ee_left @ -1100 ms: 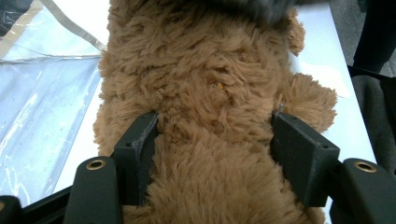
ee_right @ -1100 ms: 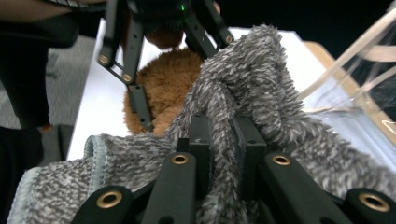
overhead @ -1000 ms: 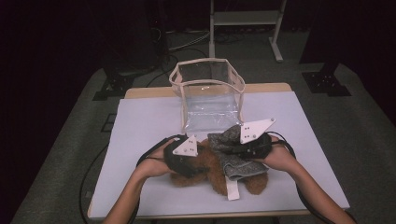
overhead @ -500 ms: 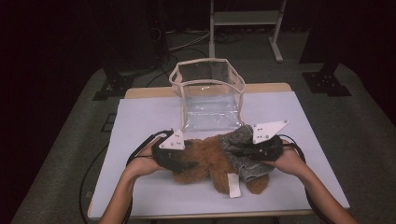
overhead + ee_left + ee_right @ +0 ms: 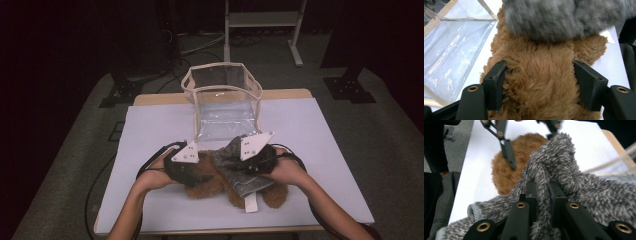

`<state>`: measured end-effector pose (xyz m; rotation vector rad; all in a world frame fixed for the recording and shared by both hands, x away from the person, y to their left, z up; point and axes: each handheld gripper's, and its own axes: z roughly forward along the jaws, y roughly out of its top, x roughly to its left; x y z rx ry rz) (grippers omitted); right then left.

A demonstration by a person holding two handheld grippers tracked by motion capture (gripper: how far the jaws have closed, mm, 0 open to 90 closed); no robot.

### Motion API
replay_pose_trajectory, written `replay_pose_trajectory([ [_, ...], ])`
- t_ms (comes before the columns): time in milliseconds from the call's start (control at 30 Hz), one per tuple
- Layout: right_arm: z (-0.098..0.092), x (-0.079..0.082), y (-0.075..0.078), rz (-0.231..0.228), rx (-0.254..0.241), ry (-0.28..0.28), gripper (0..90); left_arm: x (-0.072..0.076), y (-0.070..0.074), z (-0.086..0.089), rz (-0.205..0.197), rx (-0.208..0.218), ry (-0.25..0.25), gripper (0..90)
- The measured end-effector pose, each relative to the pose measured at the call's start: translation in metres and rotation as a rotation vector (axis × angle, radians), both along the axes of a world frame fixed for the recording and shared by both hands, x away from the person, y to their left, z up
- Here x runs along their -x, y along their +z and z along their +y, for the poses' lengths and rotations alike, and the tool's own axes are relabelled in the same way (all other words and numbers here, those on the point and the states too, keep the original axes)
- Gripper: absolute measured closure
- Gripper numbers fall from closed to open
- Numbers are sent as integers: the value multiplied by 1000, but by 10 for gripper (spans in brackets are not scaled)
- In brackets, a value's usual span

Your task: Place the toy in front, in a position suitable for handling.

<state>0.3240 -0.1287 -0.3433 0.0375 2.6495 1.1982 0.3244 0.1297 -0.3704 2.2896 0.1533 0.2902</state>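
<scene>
A: Start at the near edge. What carries everything?

B: A table (image 5: 150,210) with a white, smooth sheet over it; a strip of pale wood shows at its far edge. Two forearms come in from the bottom of the high view.

A: And the things on it?

B: A brown plush toy (image 5: 205,181), shaggy and rounded, lies on the sheet near the person. Draped over it is a grey fleece cloth (image 5: 240,172), nubby, with a hemmed edge and a white tag hanging toward the near side.

A: The left tool?

B: The left tool (image 5: 537,80) has its black jaws set on either side of a thick fold of the brown fur, pressing into it; they have been closing a little further on the plush.

A: The right one?

B: The right tool (image 5: 543,195) has its jaws drawn together, pinching a ridge of the grey cloth (image 5: 564,170) between them. In the right gripper view the left tool's jaws stand farther off against the brown plush (image 5: 504,170).

A: Beyond the toy?

B: Just behind it a clear plastic bag (image 5: 222,100) with cream trim stands open, its glossy, wrinkled front panel lying flat on the sheet.

A: And the room?

B: Grey carpet (image 5: 75,150) around the table, dark walls, black stand feet (image 5: 350,92), cables (image 5: 200,42), and a pale metal frame (image 5: 262,22) at the back.
</scene>
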Motion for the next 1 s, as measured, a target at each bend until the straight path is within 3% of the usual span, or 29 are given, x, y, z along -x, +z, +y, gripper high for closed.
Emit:
replay_pose_trajectory([
  [133, -40, -17, 12, 3, -63, -101, 799, 1, 1, -1, -3, -13, -7, 327],
  [233, -56, -26, 9, 57, -84, -128, 799, 0, 3, -1, -7, -1, -3, 323],
  [300, -57, -25, 4, 70, -77, -118, 799, -1, 5, 0, -7, -2, -1, 310],
  [400, -59, -18, -5, 90, -105, -104, 803, -2, 9, 3, -9, 0, -8, 300],
  [500, -64, -9, -12, 113, -134, -97, 806, -2, 11, 4, 6, 14, -3, 280],
  [700, -68, 9, -19, 115, -131, -74, 807, -4, 8, 2, 49, 8, -11, 248],
  [867, -64, 8, -8, 94, -108, -56, 806, 2, 3, -3, 22, -27, -56, 357],
  [1000, -62, -3, 5, 81, -131, -61, 805, 6, 1, -1, 14, -28, -74, 380],
])
